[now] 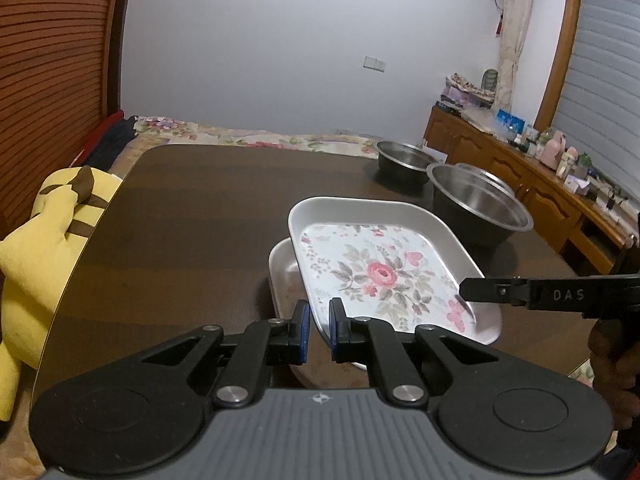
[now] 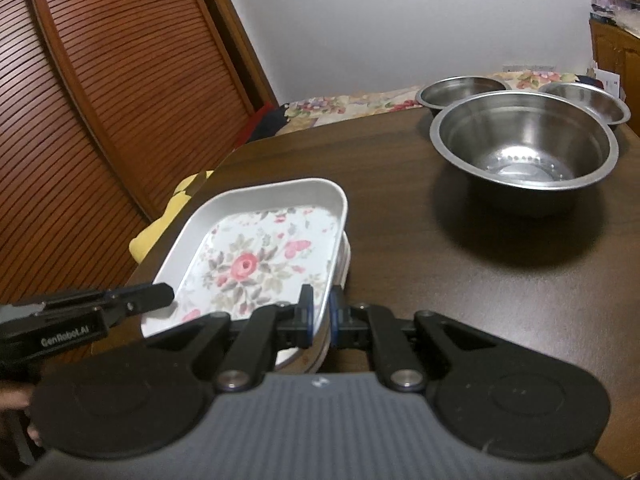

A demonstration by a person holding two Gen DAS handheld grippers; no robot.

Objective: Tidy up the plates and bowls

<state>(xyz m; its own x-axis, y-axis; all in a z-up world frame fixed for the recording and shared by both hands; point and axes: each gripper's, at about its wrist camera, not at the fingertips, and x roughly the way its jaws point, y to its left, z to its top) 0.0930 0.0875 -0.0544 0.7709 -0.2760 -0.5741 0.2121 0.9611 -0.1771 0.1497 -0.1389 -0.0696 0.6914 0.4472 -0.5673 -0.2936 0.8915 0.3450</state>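
Two grippers, left gripper (image 1: 319,330) and right gripper (image 2: 320,316), are clamping their jaws on the floral plate's (image 1: 384,272) opposite rims. Lowering it level is seating it squarely on the plate underneath (image 1: 282,270).

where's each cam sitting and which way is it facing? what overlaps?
Left wrist: on the left gripper, looking forward and down over the table; its fingers clamp the floral tray; right gripper enters from the right.
Right wrist: on the right gripper, looking the same way, clamped on the tray's other edge; left gripper at left.
Shared: tray, plate beneath, steel bowls.

White wall (image 1: 260,40), louvred wooden door (image 2: 100,80)
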